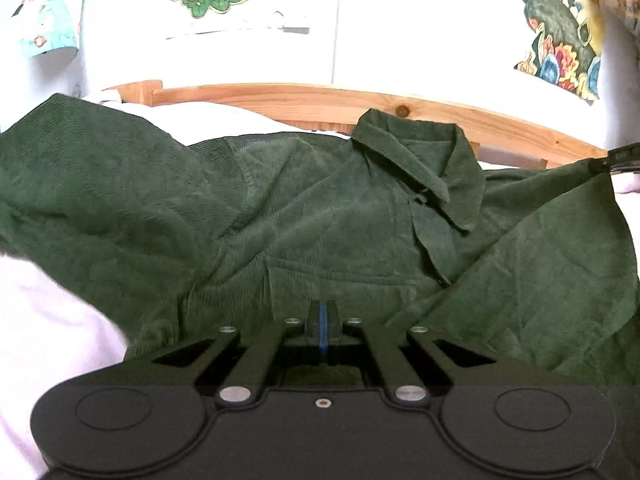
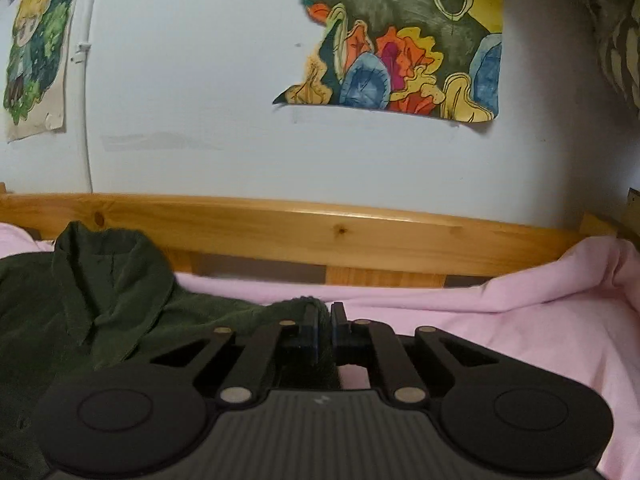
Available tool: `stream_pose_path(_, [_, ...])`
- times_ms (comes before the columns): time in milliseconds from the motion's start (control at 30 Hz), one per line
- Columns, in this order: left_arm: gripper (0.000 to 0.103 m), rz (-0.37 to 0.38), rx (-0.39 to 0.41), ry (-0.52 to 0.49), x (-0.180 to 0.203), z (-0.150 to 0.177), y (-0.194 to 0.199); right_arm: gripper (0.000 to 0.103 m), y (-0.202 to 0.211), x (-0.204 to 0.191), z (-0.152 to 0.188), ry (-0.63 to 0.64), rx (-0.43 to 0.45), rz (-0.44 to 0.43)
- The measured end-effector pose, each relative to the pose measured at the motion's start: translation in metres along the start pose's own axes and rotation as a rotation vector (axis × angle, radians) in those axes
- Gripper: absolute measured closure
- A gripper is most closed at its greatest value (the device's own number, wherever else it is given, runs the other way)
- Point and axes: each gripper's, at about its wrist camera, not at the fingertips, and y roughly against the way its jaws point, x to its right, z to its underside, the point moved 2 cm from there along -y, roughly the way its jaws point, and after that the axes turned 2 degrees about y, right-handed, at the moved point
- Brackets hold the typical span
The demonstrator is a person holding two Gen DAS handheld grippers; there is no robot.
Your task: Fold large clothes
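Note:
A dark green corduroy shirt point(image 1: 304, 208) lies spread and rumpled on a pink bed sheet point(image 1: 52, 328), its collar point(image 1: 416, 160) toward the wooden bed rail. My left gripper point(image 1: 323, 320) is shut, its jaws pressed together over the shirt's lower middle; whether cloth is pinched I cannot tell. My right gripper point(image 2: 323, 316) is shut on an edge of the shirt point(image 2: 120, 304), with green cloth bunched between its fingers. It shows in the left wrist view point(image 1: 618, 158) at the far right, pulling a corner of the shirt taut.
A wooden bed rail point(image 2: 320, 236) runs along the far side against a white wall with coloured drawings point(image 2: 404, 52). The pink sheet point(image 2: 500, 340) bunches up at the right end of the bed.

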Motion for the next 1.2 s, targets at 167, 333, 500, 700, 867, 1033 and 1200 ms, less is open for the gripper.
stream_pose_path(167, [0.096, 0.144, -0.098, 0.058, -0.006, 0.003, -0.02, 0.094, -0.023, 0.009, 0.016, -0.003, -0.068, 0.039])
stream_pose_path(333, [0.025, 0.253, -0.083, 0.07, -0.017, 0.01, -0.011, 0.031, 0.015, 0.029, 0.04, -0.118, -0.02, -0.149])
stream_pose_path(500, [0.027, 0.261, -0.218, 0.011, -0.013, 0.024, -0.027, 0.02, 0.077, 0.023, 0.084, 0.142, -0.013, -0.118])
stream_pose_path(700, [0.096, 0.175, -0.227, -0.062, 0.006, 0.025, -0.033, 0.02, 0.116, -0.021, 0.143, 0.535, -0.029, -0.091])
stream_pose_path(867, [0.103, 0.146, -0.15, -0.084, 0.014, 0.01, -0.02, 0.05, 0.096, -0.061, 0.154, 0.673, -0.012, -0.053])
stream_pose_path(1033, [0.103, 0.13, -0.131, -0.135, 0.018, 0.017, -0.016, 0.097, 0.097, -0.055, 0.146, 0.594, 0.033, 0.045])
stream_pose_path(1200, [0.103, 0.113, -0.134, -0.159, 0.026, 0.024, -0.024, 0.099, 0.097, -0.031, 0.167, 0.552, -0.08, 0.098])
